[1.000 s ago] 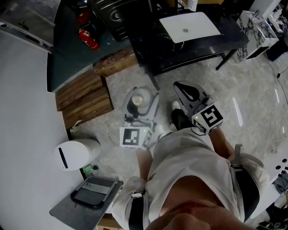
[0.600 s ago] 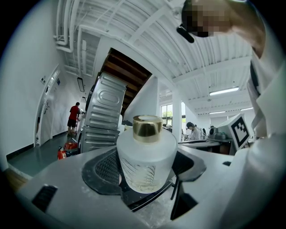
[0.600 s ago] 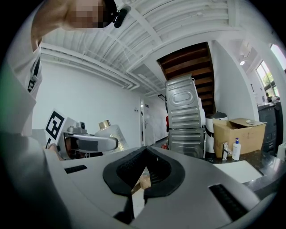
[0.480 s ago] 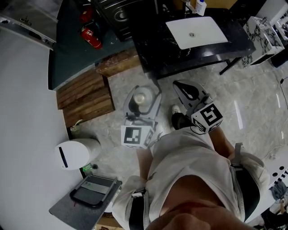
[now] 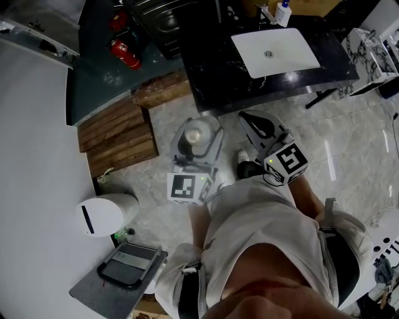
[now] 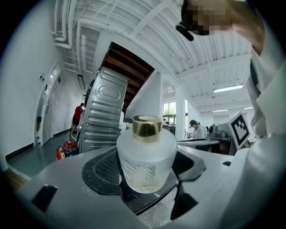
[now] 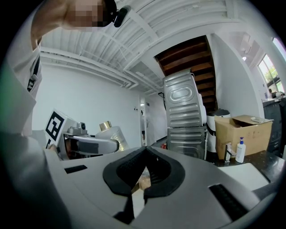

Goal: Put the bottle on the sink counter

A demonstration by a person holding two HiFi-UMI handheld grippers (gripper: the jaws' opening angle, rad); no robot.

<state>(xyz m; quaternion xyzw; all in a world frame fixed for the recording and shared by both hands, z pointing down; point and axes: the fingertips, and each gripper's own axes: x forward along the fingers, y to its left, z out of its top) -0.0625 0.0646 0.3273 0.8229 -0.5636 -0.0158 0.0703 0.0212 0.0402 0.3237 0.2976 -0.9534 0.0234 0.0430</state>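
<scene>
I am holding the frosted bottle (image 6: 146,154) clamped in my left gripper (image 5: 197,128) over the pale marble floor (image 5: 349,156). The black sink counter (image 5: 218,75) is lying just ahead. My right gripper's (image 7: 144,152) jaws are pressing together, empty.

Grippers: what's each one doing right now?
Left gripper: shut on the bottle.
Right gripper: shut, empty.

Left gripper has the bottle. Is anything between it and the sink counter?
Nothing visible. The left gripper grips the bottle over bare floor, short of the counter. The counter's near left part is bare; the basin and a pump bottle sit farther right.
</scene>
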